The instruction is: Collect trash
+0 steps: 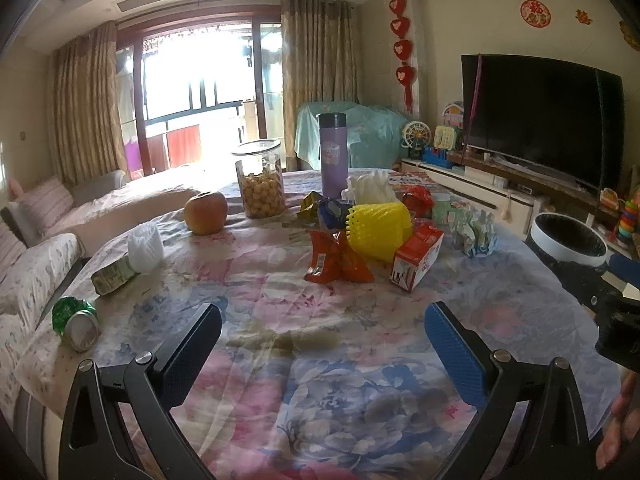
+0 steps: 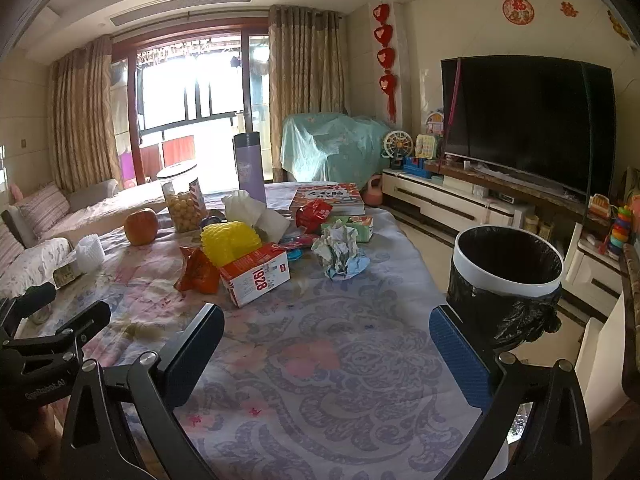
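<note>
Left gripper [image 1: 323, 334] spread wide, nothing between its blue pads, hovering over bare flowered tablecloth [image 1: 320, 380]. Right gripper [image 2: 326, 336] likewise wide apart and empty, above the near table edge, with the bin [image 2: 507, 276] just off its right finger.

Trash sits mid-table, ahead of both claws. Nearest the left one: orange snack wrapper [image 1: 338, 258], crinkled foil, light, slippery; judged best pinched on its twisted middle. Touching it behind, yellow foam fruit net [image 1: 380, 230], very light, soft, squashes easily; grab anywhere across the body. Red-white carton [image 2: 256, 274] lies on its side beside the net, probably empty and light, stiff walls that may cave in; take across the narrow faces. Crumpled paper wad [image 2: 340, 252] to the right of the carton, near the bin side, soft and weightless; close on the bulk. Far left in the left view: crushed green can [image 1: 76, 322] near the table edge, rigid, smooth, could roll; grip across the barrel. White foam net [image 1: 146, 246] and a flattened green pack [image 1: 114, 276] touch each other beyond it.

Likely not trash: apple [image 1: 206, 212], snack jar [image 1: 260, 180], purple flask [image 1: 334, 152], book [image 2: 330, 198].

Bin is lined with a black bag, mouth uncovered, standing off the table's right side. Right claw looks best placed for the paper wad or carton; left for the wrapper or can.
</note>
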Motion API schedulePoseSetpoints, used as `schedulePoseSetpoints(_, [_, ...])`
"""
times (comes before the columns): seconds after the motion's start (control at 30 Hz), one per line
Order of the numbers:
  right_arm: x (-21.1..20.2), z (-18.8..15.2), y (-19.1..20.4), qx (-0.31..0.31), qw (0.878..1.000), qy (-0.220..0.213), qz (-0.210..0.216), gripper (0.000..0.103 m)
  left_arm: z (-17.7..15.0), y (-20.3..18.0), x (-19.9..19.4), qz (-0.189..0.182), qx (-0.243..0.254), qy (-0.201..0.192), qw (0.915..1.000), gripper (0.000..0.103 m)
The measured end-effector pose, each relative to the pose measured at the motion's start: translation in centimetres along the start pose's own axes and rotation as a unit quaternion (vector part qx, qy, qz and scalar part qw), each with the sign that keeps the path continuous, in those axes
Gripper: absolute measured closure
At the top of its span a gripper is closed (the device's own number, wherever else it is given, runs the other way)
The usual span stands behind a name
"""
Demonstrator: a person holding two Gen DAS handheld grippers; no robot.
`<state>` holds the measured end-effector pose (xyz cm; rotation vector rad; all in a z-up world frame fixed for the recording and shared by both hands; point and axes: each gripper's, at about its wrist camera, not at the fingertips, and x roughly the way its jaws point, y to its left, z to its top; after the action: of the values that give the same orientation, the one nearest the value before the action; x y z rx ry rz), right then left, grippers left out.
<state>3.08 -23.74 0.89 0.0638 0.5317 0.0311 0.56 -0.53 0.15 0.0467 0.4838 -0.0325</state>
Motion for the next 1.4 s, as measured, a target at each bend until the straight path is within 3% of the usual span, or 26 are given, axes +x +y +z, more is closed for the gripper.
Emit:
schedulePoseSetpoints(0.77, [0.1, -0.2, 0.3, 0.000, 1.000, 0.007, 0.001, 0.000, 0.1, 0.2, 0.1, -0.002, -0.002, 0.004, 1.0000, 0.001])
schedulePoseSetpoints(1.13, [1.4, -0.6, -0.1, 0.008, 1.000, 0.027, 0.009, 0.000, 0.2, 0.1, 1.7, -0.002, 0.005, 0.023, 0.9997, 0.001])
schedulePoseSetpoints(1.4, [2.8, -0.1, -1.0, 0.017, 0.999, 0.045, 0.012, 0.000, 1.2, 0.0, 3.4, -0.021, 0.006, 0.037, 0.9991, 0.001])
